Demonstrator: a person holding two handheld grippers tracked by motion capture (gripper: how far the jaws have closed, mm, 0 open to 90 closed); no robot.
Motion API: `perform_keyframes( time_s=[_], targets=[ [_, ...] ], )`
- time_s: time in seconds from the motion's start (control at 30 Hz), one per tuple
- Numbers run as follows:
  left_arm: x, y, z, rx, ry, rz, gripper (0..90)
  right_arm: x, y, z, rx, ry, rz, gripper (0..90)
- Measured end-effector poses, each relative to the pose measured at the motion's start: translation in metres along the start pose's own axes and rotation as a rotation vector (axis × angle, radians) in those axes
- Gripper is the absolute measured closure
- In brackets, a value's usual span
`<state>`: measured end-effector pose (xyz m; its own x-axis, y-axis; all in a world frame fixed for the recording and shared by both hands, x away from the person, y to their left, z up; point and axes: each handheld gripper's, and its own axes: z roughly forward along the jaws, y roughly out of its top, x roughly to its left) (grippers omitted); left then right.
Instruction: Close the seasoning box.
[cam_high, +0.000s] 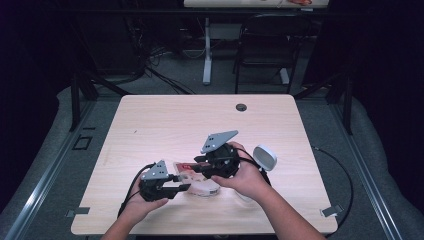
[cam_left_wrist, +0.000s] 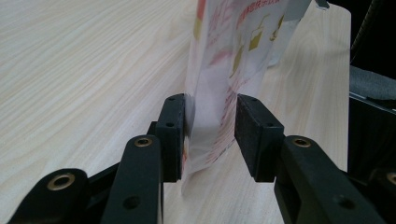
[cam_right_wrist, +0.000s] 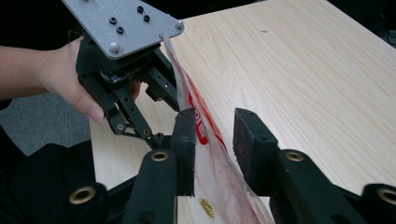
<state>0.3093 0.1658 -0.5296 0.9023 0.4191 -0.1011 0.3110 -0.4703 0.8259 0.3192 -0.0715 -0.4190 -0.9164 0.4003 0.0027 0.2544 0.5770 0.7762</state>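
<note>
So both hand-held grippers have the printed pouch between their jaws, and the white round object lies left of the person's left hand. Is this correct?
Not quite. The white round object lies to the right of the person's right hand, as the high view shows. The printed pouch is indeed between the jaws of both hand-held grippers.

Left claw (cam_high: 181, 188) points rightward, low and level, jaws partly apart; right claw (cam_high: 199, 166) points leftward toward it, jaws partly apart. Both forearms enter from the near edge.
</note>
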Motion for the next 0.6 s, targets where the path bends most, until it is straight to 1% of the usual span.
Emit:
perform_keyframes(
  time_s=[0.1,0.17,0.2,0.3,0.33,0.5,0.57,0.6],
  targets=[
    [0.0002,-0.0001,-0.0001,0.001,-0.001,0.001,63.8,0.0001,0.0013,0.0002,0.004,0.005,-0.009,71.9],
    [0.0001,-0.0001,-0.0002,0.001,-0.002,0.002,63.9,0.0008,0.0023,0.0006,0.014,0.003,-0.019,74.7],
    [0.0001,-0.0001,-0.0002,0.001,-0.002,0.002,63.9,0.0020,0.0026,0.0015,0.013,0.001,-0.016,76.1],
    [0.0002,-0.0001,-0.0001,0.001,-0.001,0.000,64.0,0.0014,0.0034,0.0014,0.026,-0.001,-0.033,77.6],
    [0.0002,-0.0001,-0.0001,0.001,-0.001,0.000,64.1,0.0006,0.0038,0.0014,0.033,0.002,-0.041,78.9],
    [0.0003,-0.0001,0.0001,0.001,-0.001,0.000,64.1,-0.0001,0.0045,0.0014,0.043,0.024,-0.050,84.5],
    [0.0005,-0.0001,0.0002,0.000,0.001,0.001,64.1,-0.0007,0.0053,0.0010,0.057,0.021,-0.069,88.9],
    [0.0006,-0.0001,0.0002,0.001,0.000,0.000,64.1,-0.0007,0.0053,0.0010,0.057,0.021,-0.069,88.9]
  ],
)
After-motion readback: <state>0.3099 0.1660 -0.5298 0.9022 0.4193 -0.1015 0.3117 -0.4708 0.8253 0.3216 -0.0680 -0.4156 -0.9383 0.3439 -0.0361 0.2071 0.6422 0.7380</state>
